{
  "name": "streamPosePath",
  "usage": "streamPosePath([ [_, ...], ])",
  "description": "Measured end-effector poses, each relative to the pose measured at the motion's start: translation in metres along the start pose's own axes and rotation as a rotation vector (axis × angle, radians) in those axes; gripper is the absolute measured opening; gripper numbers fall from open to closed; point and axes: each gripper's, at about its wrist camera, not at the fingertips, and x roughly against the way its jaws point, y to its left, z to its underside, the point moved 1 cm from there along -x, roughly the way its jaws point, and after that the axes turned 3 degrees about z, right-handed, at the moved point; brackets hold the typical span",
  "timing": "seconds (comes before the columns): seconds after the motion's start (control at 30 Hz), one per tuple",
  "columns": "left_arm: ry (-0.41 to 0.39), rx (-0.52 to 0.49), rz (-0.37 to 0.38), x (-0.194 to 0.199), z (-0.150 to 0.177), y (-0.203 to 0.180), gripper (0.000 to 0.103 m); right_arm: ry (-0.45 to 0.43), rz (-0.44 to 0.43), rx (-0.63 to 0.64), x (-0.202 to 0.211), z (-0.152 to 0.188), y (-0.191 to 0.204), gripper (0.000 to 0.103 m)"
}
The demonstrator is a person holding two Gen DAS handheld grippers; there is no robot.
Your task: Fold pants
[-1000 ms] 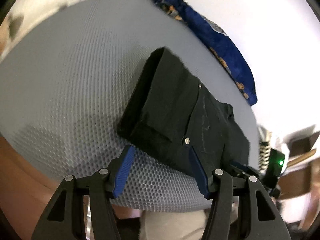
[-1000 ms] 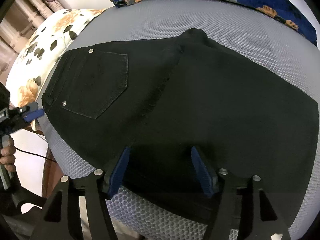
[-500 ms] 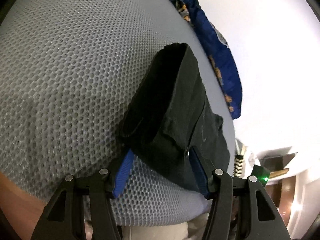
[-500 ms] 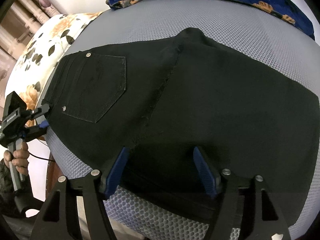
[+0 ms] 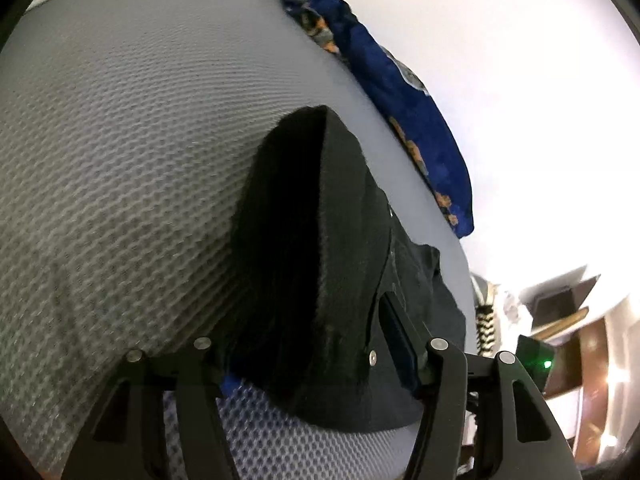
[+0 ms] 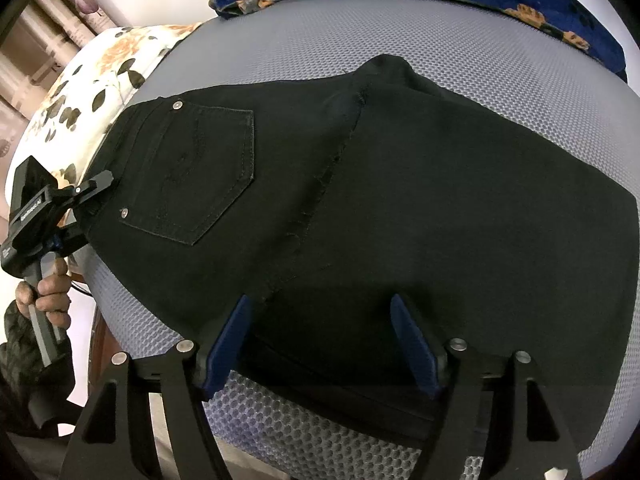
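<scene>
Your black pants point(image 6: 400, 184) lie flat on the grey mesh bed point(image 6: 460, 52), back pocket up, waistband toward the floral pillow point(image 6: 92, 80), which leaves both ends within reach for a fold. Your left tongs point(image 5: 320, 344) straddle the waistband corner with cloth between the jaws, though I cannot tell whether they pinch it. Your right tongs point(image 6: 324, 344) are opening over the near edge, nothing clamped.
</scene>
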Motion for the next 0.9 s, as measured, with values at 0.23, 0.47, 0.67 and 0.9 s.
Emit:
streamPosePath([
  [0.23, 0.020, -0.036, -0.096, -0.013, -0.001, -0.014, 0.030, -0.013, -0.028, -0.026, 0.003, -0.001, -0.005, 0.072],
  [0.47, -0.004, -0.086, -0.044, -0.001, -0.005, -0.065, 0.027, -0.063, -0.059, -0.124, 0.027, -0.002, -0.034, 0.071],
  [0.67, 0.002, -0.163, 0.039, 0.001, -0.004, -0.128, 0.026, -0.138, -0.036, -0.200, 0.061, -0.003, -0.075, 0.072],
  [0.9, 0.049, -0.255, 0.118, -0.023, 0.005, -0.205, 0.026, -0.241, -0.026, -0.327, 0.109, 0.002, -0.139, 0.072],
])
